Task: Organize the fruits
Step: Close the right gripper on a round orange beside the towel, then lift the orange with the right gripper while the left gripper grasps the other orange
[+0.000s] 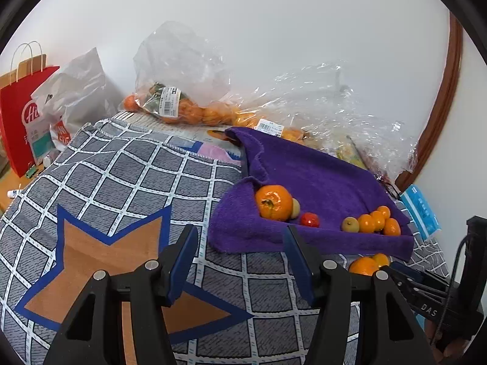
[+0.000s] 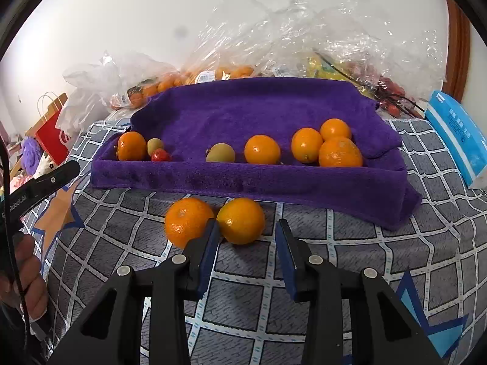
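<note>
A purple towel (image 2: 258,112) lies on the checked cloth (image 2: 365,258) with a row of fruit on it: a mandarin (image 2: 131,146), a small red fruit (image 2: 160,155), a pale green fruit (image 2: 220,153) and several oranges (image 2: 306,145). Two more oranges sit on the cloth in front of the towel. My right gripper (image 2: 247,223) is open around the right one (image 2: 240,220): its left finger touches the orange, its right finger stands apart. The other orange (image 2: 188,222) is just left of it. My left gripper (image 1: 240,231) hangs open and empty over the cloth, near the towel (image 1: 319,182).
Clear plastic bags of oranges (image 1: 182,109) and crumpled wrap (image 2: 304,30) lie behind the towel against the white wall. A red paper bag (image 1: 18,115) stands far left. A blue packet (image 2: 456,133) lies at the right, by a brown wooden frame (image 1: 441,106).
</note>
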`<state>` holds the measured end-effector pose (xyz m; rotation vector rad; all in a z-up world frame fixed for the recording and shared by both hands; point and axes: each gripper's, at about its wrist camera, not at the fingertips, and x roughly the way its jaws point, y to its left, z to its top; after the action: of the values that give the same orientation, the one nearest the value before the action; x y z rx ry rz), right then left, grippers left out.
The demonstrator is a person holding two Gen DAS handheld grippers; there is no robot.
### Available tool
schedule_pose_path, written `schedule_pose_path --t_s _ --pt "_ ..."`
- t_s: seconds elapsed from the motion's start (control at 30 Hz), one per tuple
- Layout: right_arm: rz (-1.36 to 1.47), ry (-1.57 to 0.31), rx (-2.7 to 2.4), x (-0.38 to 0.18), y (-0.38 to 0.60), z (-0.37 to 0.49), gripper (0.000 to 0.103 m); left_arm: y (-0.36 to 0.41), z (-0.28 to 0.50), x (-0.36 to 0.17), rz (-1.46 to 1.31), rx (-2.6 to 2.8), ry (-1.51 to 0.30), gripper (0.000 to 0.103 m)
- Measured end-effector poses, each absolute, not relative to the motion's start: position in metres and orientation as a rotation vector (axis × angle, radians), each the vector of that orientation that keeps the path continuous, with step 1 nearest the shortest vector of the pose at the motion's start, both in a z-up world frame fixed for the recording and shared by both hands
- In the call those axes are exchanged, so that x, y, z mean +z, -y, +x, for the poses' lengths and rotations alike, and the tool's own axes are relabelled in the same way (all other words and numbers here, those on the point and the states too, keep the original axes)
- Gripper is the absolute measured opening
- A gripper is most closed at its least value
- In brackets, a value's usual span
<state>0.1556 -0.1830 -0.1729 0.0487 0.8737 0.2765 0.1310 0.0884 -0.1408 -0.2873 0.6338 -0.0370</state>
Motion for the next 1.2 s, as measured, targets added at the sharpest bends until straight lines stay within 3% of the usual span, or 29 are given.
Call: schedule_pose_path --t_s 1.2 --pt "0.110 -0.818 0.248 -0.158 0.216 0.129 0.036 -0.082 0.130 -0.143 -0.266 -0.056 -0.646 0.056"
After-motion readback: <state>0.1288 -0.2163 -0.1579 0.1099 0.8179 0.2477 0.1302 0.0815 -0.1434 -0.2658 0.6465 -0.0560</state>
